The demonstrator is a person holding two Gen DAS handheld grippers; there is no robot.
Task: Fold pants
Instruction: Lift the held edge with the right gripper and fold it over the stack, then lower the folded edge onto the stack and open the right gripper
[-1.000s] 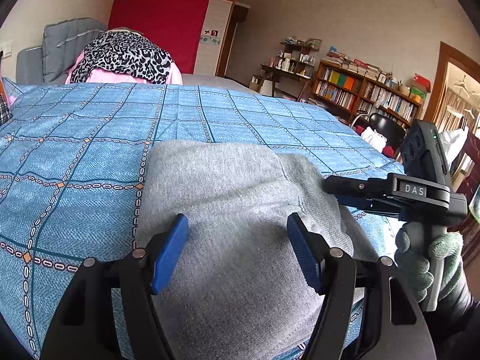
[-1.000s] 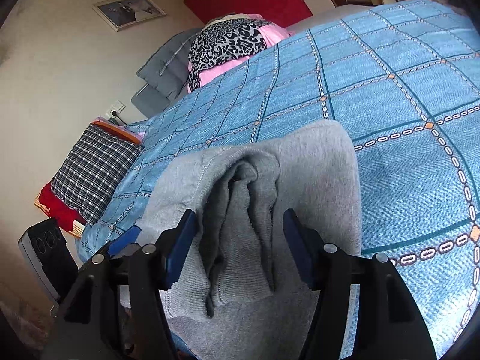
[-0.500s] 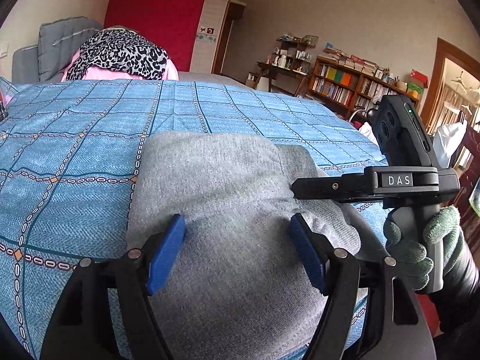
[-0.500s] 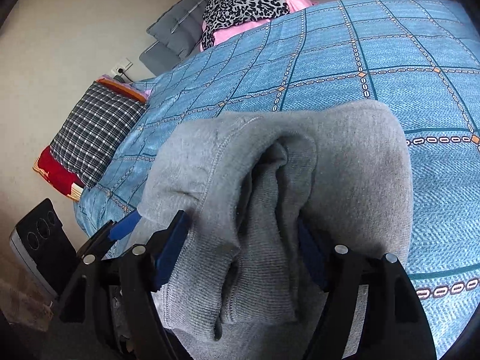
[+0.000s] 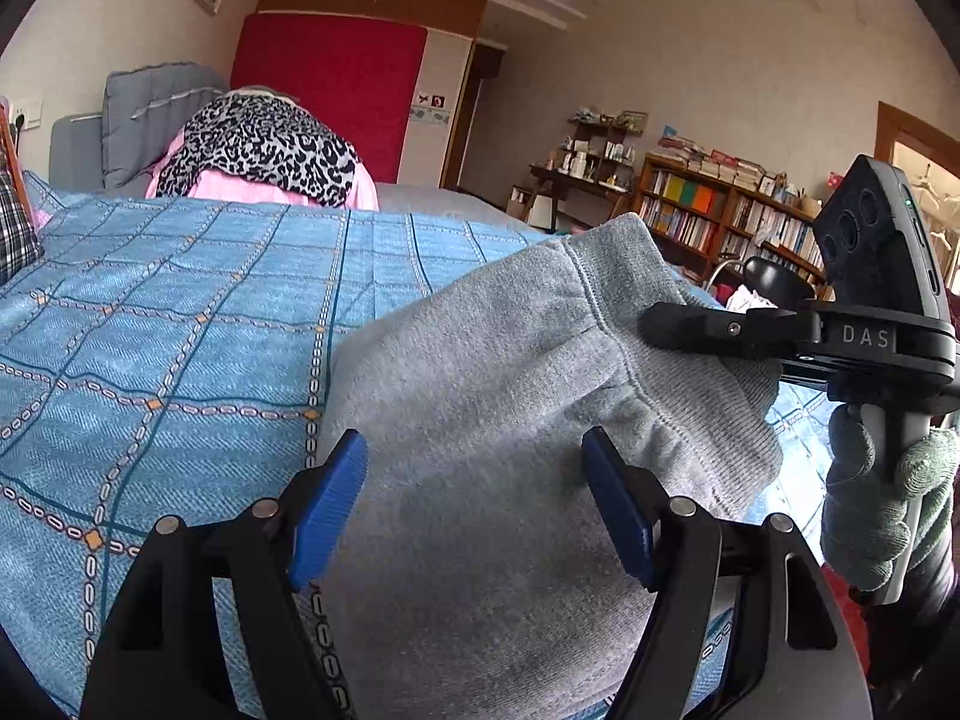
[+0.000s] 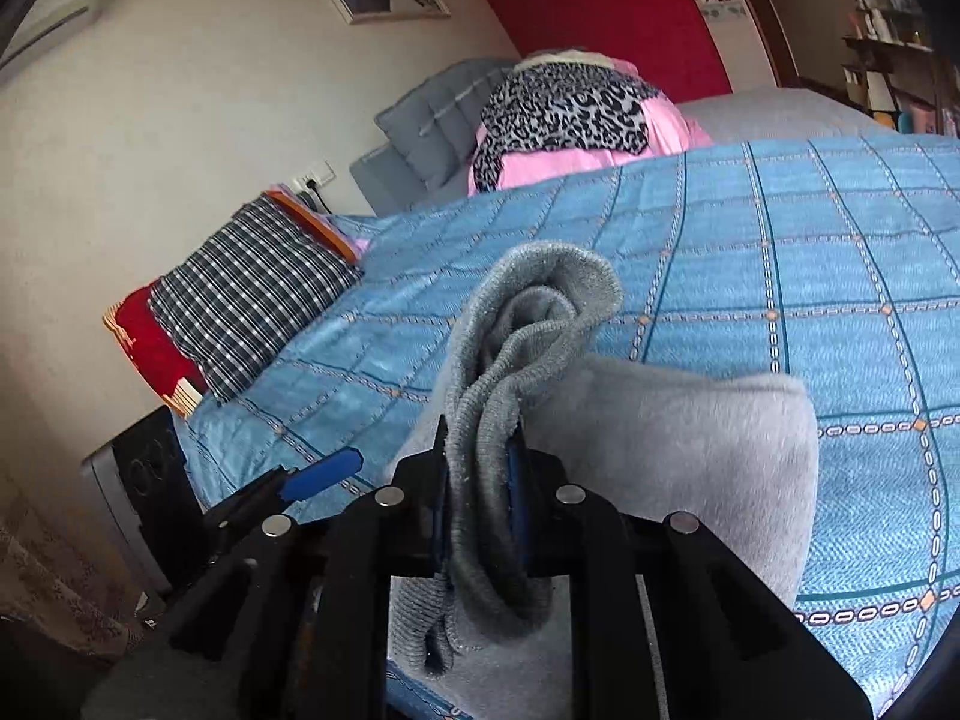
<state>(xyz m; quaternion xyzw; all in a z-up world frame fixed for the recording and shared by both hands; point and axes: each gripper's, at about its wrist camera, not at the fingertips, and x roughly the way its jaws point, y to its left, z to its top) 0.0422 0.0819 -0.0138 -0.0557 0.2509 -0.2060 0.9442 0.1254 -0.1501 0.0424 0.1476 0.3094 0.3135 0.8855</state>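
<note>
Grey sweatpants lie folded on the blue checked bedspread near its front edge. My left gripper is open, its blue pads either side of the pants' near part. My right gripper is shut on the bunched ribbed hem of the pants and lifts that end up off the bed. In the left wrist view the right gripper comes in from the right and pinches the raised hem. The left gripper's blue pad shows at the left of the right wrist view.
A leopard-print cloth on pink bedding lies at the head of the bed. A plaid pillow sits at the bed's left side. A bookshelf and desk stand to the right. A black device stands beside the bed.
My right gripper has shut on the pants' hem and raised it off the bed. My left gripper has stayed open over the pants.
</note>
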